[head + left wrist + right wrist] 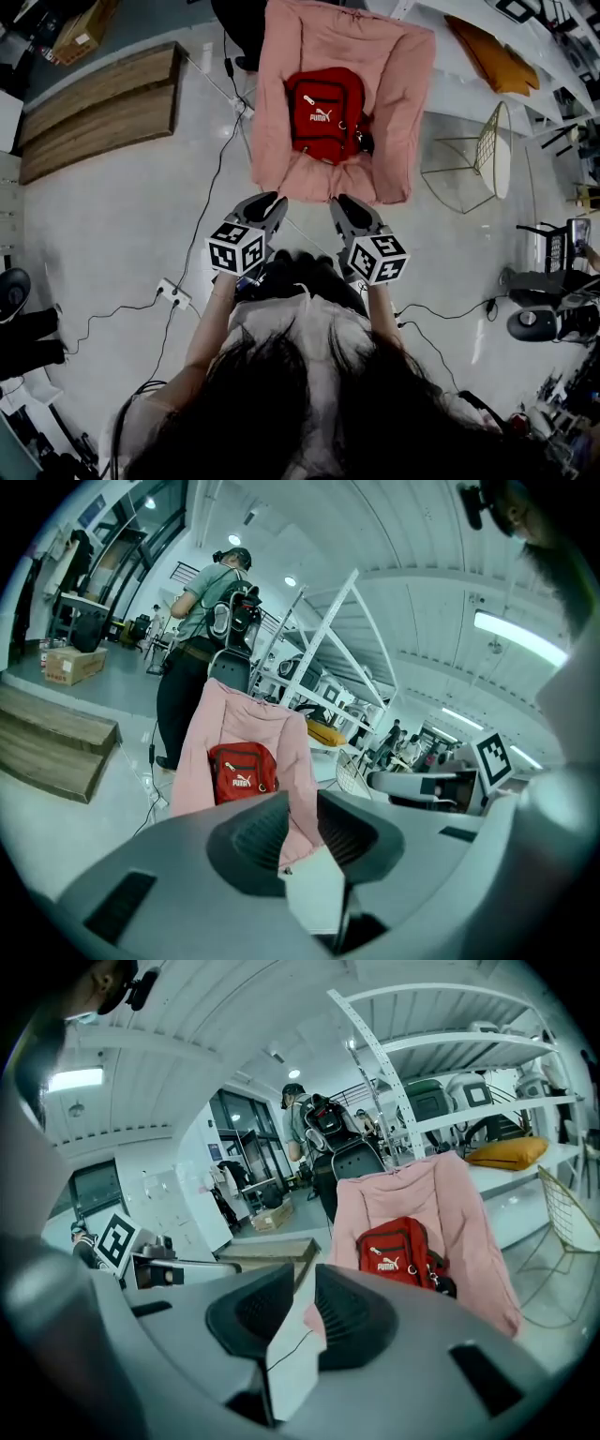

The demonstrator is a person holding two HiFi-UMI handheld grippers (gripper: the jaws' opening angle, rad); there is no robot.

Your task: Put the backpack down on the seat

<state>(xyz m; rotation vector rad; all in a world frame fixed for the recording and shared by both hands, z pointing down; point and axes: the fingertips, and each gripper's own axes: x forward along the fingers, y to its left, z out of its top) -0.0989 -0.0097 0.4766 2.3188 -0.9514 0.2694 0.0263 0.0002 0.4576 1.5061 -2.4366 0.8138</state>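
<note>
A red backpack [323, 114] [241, 772] [398, 1251] sits upright on a pink padded seat [394, 66] [225, 714] [469, 1194], leaning against its back. Both grippers are drawn back from the seat's front edge, close to the person's body. My left gripper [272, 202] [302, 822] has its jaws drawn close together with a narrow gap, and nothing lies between them. My right gripper [342, 204] [305, 1302] stands the same way, a slim gap and nothing held. Neither touches the backpack or the seat.
A wooden platform [94, 108] lies on the floor at the left. A wire chair [483, 155] stands right of the seat, below a shelf with a yellow cushion [492, 56]. A power strip [173, 293] and cables cross the floor. A person [202, 621] stands behind the seat.
</note>
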